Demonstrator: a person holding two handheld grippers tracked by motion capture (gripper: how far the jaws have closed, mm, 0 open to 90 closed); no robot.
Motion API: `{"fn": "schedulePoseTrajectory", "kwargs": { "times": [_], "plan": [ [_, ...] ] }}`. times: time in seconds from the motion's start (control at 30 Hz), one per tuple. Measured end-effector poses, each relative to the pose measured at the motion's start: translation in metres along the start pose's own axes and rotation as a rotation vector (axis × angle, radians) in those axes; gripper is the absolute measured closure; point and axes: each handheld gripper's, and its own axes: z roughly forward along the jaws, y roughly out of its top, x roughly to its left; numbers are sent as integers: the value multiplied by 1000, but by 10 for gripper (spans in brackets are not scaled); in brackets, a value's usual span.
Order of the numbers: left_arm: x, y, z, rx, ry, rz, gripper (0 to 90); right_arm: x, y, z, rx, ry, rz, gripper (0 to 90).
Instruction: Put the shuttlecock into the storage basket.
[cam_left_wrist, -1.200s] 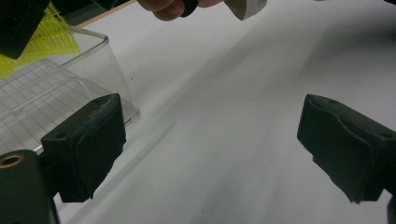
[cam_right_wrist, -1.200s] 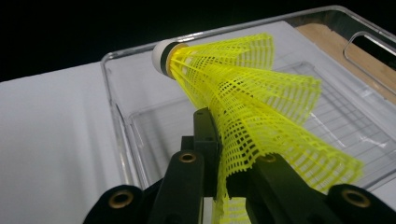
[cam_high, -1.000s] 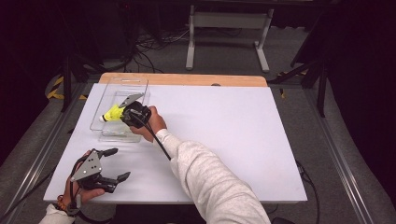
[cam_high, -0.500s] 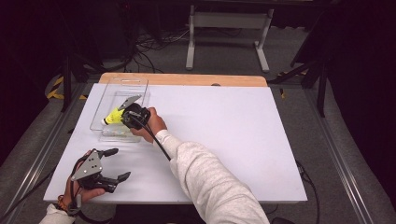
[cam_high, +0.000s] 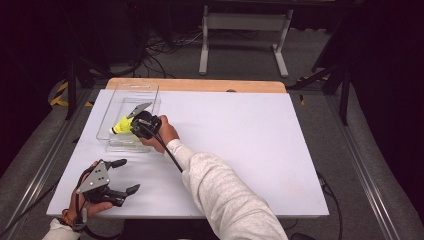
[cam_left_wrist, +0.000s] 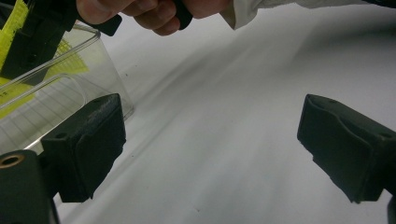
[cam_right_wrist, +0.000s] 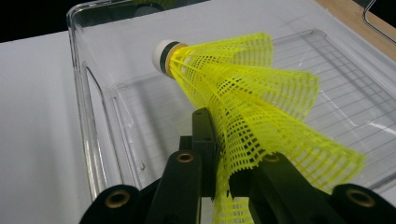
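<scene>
Right gripper view is showing my right gripper (cam_right_wrist: 223, 179) pinching the mesh skirt of the yellow shuttlecock (cam_right_wrist: 243, 93), its white cork pointing toward eleven o'clock over the clear plastic tray (cam_right_wrist: 93, 140). I am resting my left gripper (cam_high: 124, 176) at the white table's (cam_high: 250, 135) seven o'clock corner, jaws spread wide apart, gripping nothing.

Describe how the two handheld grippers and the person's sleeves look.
Both grippers are black with two blocky jaws. The left gripper carries a grey three-cornered plate on top, and its jaws have matte, pad-like faces. The right gripper trails a thin black cable along the forearm; brass-coloured rivets mark its linkage. The person wears a light grey sweatshirt sleeve, and there is a strap at the left wrist.
</scene>
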Motion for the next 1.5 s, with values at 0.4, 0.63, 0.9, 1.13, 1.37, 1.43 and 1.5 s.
{"fn": "schedulePoseTrajectory", "kwargs": {
  "times": [0.4,0.63,0.9,1.13,1.37,1.43,1.5],
  "plan": [
    [0,0,-1,-4,-2,-2,88,-3,-3,1,5,2,15,841],
    [0,0,-1,-1,-2,-1,88,-2,-1,-1,12,-6,-1,641],
    [0,0,-1,-3,-2,-2,88,2,-1,-11,4,-12,-23,469],
    [1,0,-1,-1,-1,1,88,3,0,-32,-37,-49,-30,413],
    [0,0,-1,4,1,2,88,6,-2,-50,-54,-95,-78,413],
    [1,0,-1,5,3,3,88,6,-2,-54,-63,-98,-81,412],
    [1,0,-1,6,4,3,88,6,-4,-60,-80,-99,-83,409]
  ]
}}
